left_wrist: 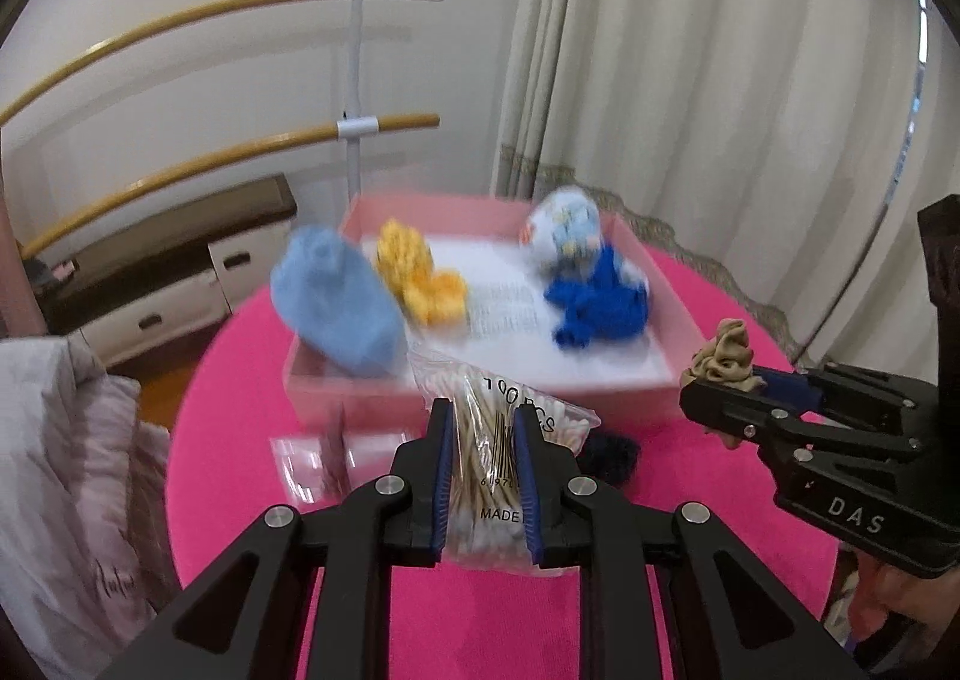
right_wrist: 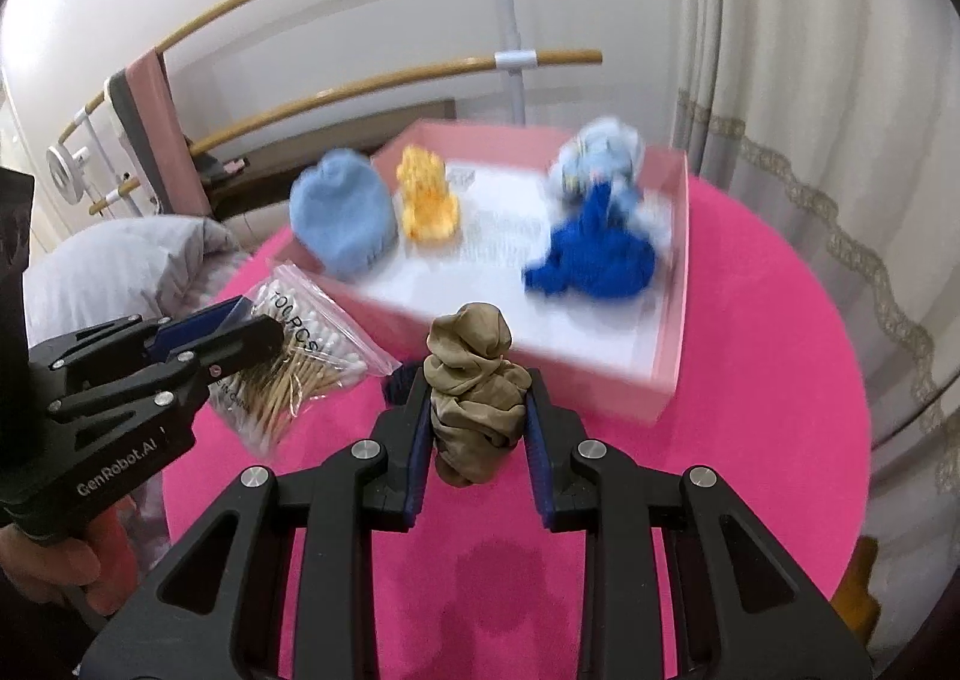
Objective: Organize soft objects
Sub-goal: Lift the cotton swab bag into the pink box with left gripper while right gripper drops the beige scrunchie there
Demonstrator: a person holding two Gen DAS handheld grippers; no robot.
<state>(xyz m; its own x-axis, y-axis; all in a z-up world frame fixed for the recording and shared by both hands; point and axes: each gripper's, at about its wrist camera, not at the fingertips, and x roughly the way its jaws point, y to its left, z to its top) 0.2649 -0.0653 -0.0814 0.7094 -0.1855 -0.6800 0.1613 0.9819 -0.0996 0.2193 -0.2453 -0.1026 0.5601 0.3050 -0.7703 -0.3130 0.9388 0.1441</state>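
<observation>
My left gripper (left_wrist: pixel 480 416) is shut on a clear bag of cotton swabs (left_wrist: pixel 501 470), held above the pink table; the bag also shows in the right wrist view (right_wrist: pixel 300 356). My right gripper (right_wrist: pixel 477 386) is shut on a bunched tan stocking (right_wrist: pixel 474 392), also seen in the left wrist view (left_wrist: pixel 723 353). Ahead stands a pink box (left_wrist: pixel 480 398) holding a light blue sock (left_wrist: pixel 342 302), a yellow item (left_wrist: pixel 420 278), a dark blue cloth (left_wrist: pixel 600 308) and a patterned white-blue bundle (left_wrist: pixel 564 230).
A dark navy soft item (left_wrist: pixel 609 455) lies on the round pink table (left_wrist: pixel 690 470) in front of the box. A small clear packet (left_wrist: pixel 324 458) lies at the left. A grey garment (left_wrist: pixel 66 470) hangs off the table's left side. Curtains (left_wrist: pixel 720 80) hang behind.
</observation>
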